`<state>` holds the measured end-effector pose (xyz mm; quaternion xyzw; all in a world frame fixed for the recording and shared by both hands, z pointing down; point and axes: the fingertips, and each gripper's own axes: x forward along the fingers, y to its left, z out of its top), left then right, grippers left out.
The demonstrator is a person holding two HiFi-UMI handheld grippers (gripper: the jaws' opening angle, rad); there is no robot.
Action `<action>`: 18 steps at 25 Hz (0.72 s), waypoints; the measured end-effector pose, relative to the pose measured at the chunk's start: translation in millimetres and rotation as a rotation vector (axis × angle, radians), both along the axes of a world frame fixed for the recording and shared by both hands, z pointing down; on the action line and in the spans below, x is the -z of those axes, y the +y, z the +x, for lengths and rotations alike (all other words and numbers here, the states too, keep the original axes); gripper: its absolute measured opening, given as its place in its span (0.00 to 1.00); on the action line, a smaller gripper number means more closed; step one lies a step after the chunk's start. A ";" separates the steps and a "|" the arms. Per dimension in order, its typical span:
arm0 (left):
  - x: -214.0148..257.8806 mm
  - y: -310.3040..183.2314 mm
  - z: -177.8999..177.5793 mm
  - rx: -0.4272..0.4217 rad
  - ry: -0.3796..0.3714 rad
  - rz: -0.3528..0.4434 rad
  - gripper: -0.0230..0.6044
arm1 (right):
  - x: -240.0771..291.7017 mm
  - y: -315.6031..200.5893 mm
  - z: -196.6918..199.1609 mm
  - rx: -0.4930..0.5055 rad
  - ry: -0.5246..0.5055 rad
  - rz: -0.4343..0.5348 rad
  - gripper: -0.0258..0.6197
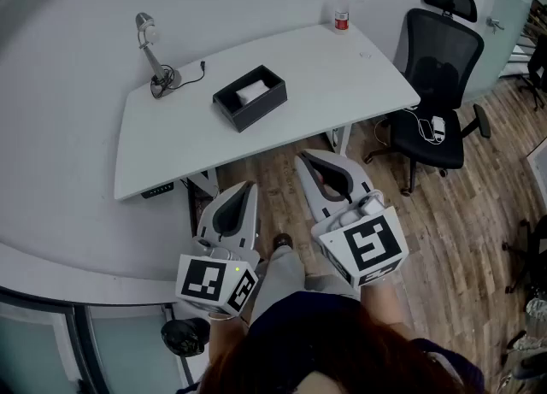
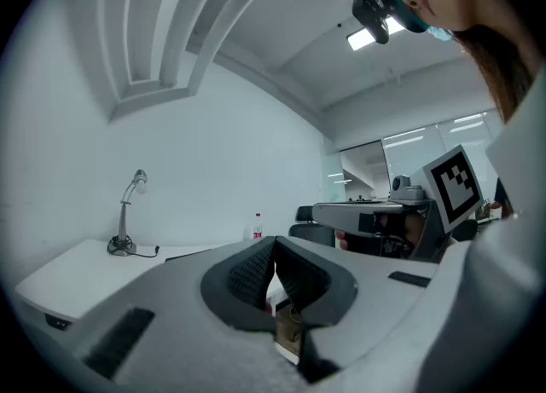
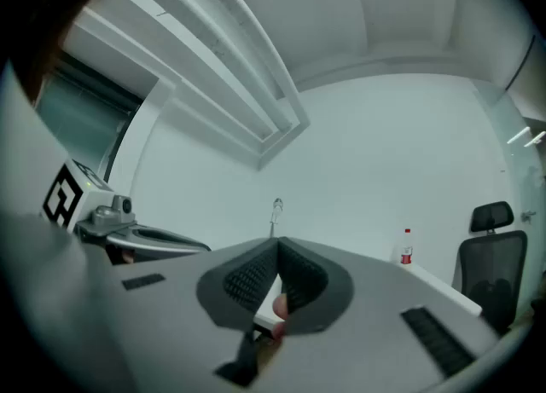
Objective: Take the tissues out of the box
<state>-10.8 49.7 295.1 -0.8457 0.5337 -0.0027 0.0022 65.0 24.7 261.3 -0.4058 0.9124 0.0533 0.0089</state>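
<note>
A black open-topped box (image 1: 249,97) stands on the white table (image 1: 359,76), with white tissues (image 1: 252,91) showing inside it. Both grippers are held level close to the person's body, over the wooden floor and short of the table's near edge. The left gripper (image 1: 248,185) (image 2: 275,246) has its jaws together with nothing between them. The right gripper (image 1: 303,158) (image 3: 277,246) is also shut and empty. The box does not show in either gripper view.
A small desk lamp (image 1: 152,50) with a cable sits at the table's far left. A red-capped bottle (image 1: 342,10) stands at its far right corner. A black office chair (image 1: 436,85) is to the right of the table.
</note>
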 end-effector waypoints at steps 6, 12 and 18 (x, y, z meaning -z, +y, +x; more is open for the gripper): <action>0.2 -14.6 -2.4 0.004 0.003 -0.002 0.07 | 4.7 -10.4 -1.6 0.026 -0.045 -0.010 0.07; 0.6 -33.9 -10.9 0.009 0.009 -0.006 0.07 | 2.6 -27.9 -14.9 0.039 -0.001 0.007 0.07; 1.6 -55.0 -21.1 0.013 0.014 -0.009 0.07 | 1.9 -51.7 -24.4 0.039 0.002 -0.005 0.07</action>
